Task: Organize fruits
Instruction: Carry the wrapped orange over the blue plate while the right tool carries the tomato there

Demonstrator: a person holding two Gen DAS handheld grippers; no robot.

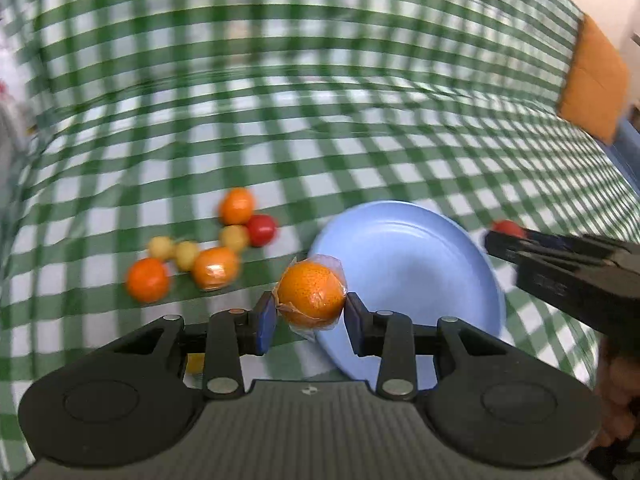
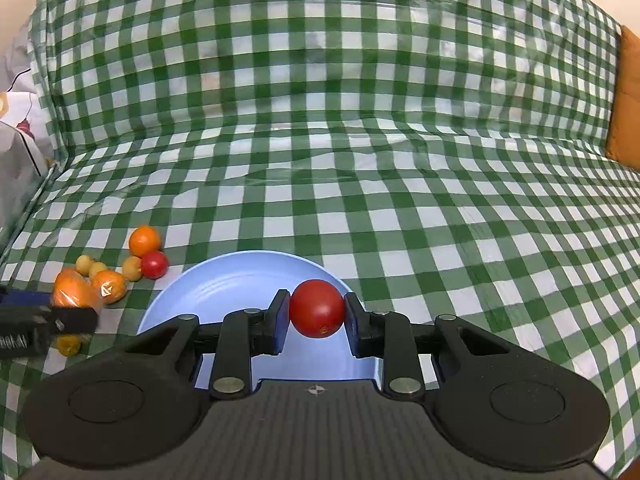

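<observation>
Tomato (image 2: 317, 313) between right tongs (image 2: 316, 316) (pinched)

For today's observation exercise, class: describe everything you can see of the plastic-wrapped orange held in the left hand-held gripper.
The round, plastic-wrapped orange has bright, dimpled peel under a clear, crinkled film that bunches out at the top and bottom. It is clamped at its sides between the blue pads of the left hand-held gripper, above the near edge of the light blue plate.
</observation>
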